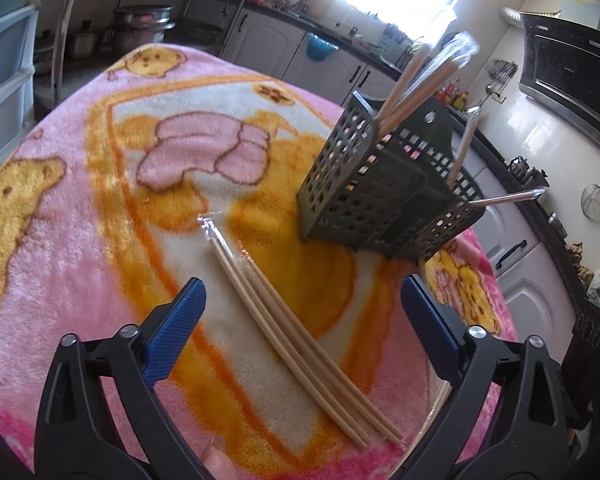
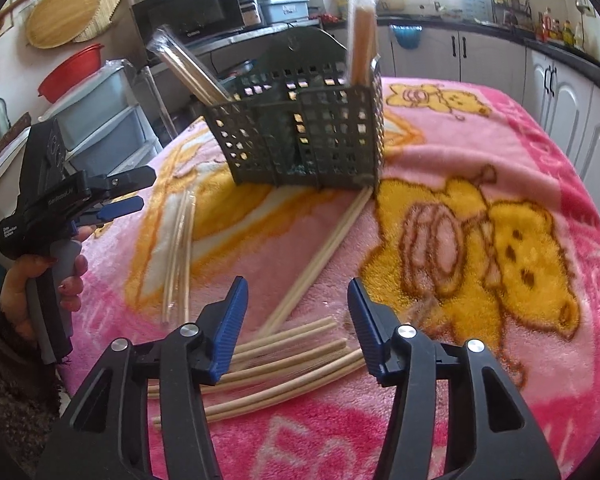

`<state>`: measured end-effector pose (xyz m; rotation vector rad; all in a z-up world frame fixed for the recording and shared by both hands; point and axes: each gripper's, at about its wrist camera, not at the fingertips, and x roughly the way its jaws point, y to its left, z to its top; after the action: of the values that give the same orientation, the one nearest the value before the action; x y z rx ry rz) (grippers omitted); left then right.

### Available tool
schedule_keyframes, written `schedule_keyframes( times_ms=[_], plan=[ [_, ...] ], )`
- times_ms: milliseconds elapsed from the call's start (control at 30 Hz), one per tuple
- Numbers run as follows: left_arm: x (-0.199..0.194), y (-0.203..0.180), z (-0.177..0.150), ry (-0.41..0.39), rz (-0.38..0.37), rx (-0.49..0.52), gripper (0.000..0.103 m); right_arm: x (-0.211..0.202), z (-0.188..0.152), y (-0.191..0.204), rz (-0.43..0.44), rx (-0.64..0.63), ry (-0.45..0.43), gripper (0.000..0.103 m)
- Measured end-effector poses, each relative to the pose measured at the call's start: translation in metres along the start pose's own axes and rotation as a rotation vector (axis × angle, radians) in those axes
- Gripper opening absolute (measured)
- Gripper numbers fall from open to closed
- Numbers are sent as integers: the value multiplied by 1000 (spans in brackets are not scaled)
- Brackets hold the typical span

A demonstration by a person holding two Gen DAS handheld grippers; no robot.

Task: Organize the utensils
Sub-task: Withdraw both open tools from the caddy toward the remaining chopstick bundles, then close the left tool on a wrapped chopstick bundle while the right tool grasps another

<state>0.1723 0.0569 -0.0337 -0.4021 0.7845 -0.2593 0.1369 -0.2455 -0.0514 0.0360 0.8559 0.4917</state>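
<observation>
- Blue-padded fingers of the right gripper (image 2: pixel 298 322) stand apart over a loose fan of bare chopsticks (image 2: pixel 284 364) on the blanket; neither pad presses on a stick.
- Left gripper (image 1: pixel 300 320) has its jaws spread wide, nothing between the pads, hovering above a wrapped bundle of chopsticks (image 1: pixel 300 332) that runs diagonally across the blanket below it.
- From the right wrist view, that same left gripper shows at the left edge, held by a person's hand (image 2: pixel 66 272), with the wrapped bundle on the cloth just beside it.
- One more pair of chopsticks (image 2: pixel 320 260) lies straight on the cloth, its far end touching the foot of the basket.
- Pink cartoon-bear blanket (image 1: pixel 80 220) covers the whole table top.
- Dark green perforated utensil basket (image 2: pixel 304 132) stands upright farther back on the blanket, divided into compartments.
- Wrapped chopstick packs (image 1: pixel 420 80) lean out of the basket's compartments, tilted in different directions.
- Kitchen cabinets (image 1: pixel 332 64) and a bright window lie beyond the table.
</observation>
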Motion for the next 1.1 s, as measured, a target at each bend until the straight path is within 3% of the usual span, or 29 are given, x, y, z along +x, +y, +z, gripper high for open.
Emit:
schedule_keyframes(
  times_ms=[133,333,433,600,700,833,967,1033,1100],
  plan=[
    [12,10,2,35,2,-25,78,9,2,-9,4,7,22,43],
    [24,25,11,59,6,-75,73,23,1,-20,18,25,72,34],
    [30,35,17,68,2,-111,70,27,0,-24,22,31,89,27],
    [42,44,25,80,-9,-158,65,31,0,-24,23,19,92,5],
    [51,52,31,84,-14,-190,60,29,1,-23,24,16,77,2],
    [59,63,38,73,7,-226,38,24,4,-22,24,8,47,1],
    [64,68,41,72,32,-222,25,19,8,-21,17,4,23,1],
    [65,70,42,73,45,-217,12,17,11,-20,16,3,11,1],
    [63,74,42,74,38,-222,9,15,13,-18,14,1,-3,1]
  ],
)
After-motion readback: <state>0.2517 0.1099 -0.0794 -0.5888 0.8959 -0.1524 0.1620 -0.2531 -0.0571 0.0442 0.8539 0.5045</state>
